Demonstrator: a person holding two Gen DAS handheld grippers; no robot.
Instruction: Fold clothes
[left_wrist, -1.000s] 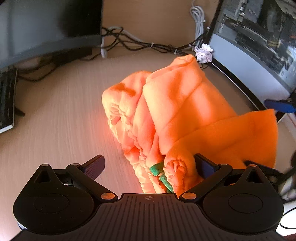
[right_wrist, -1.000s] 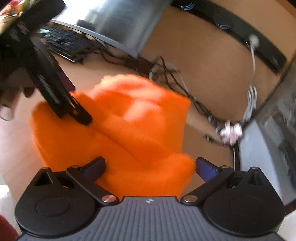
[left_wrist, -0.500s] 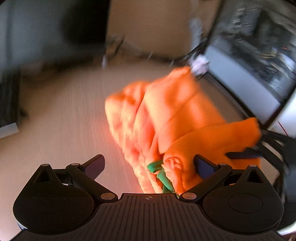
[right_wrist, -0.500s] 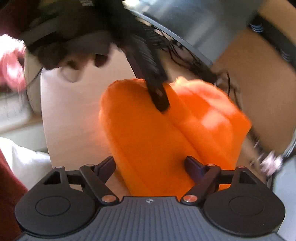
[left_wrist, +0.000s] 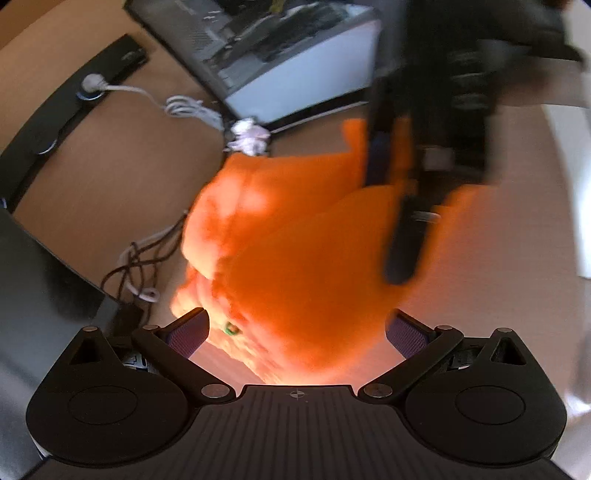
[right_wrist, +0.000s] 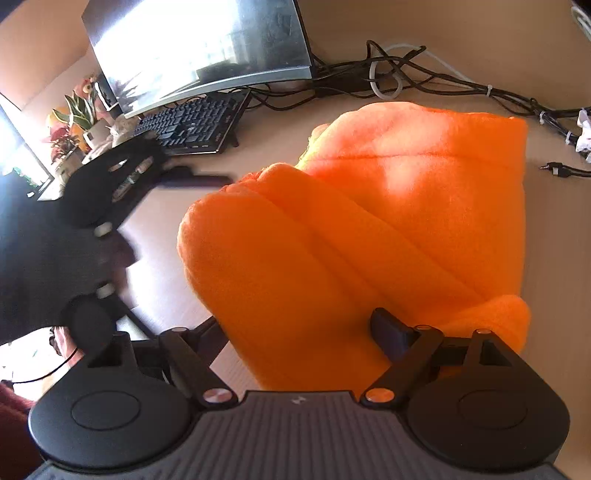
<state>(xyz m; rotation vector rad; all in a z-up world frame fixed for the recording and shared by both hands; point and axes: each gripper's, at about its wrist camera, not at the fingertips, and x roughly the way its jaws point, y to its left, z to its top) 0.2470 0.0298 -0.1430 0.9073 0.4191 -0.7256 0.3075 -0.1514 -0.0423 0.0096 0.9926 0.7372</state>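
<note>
Orange garment (right_wrist: 369, 229) lying bunched on the desk (right_wrist: 155, 258), left gripper (left_wrist: 295, 328) gaping wide around its near edge, right gripper (right_wrist: 299, 332) spreading open over the fabric, keyboard (right_wrist: 192, 125) sitting behind.

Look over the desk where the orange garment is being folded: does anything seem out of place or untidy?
Yes. The garment lies in a lumpy, uneven heap, not flat. Behind it, loose cables sprawl tangled across the desk, close to the fabric.

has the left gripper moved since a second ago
Yes. In the right wrist view the left gripper now sits beside the keyboard, off the orange garment it overlapped earlier.
</note>
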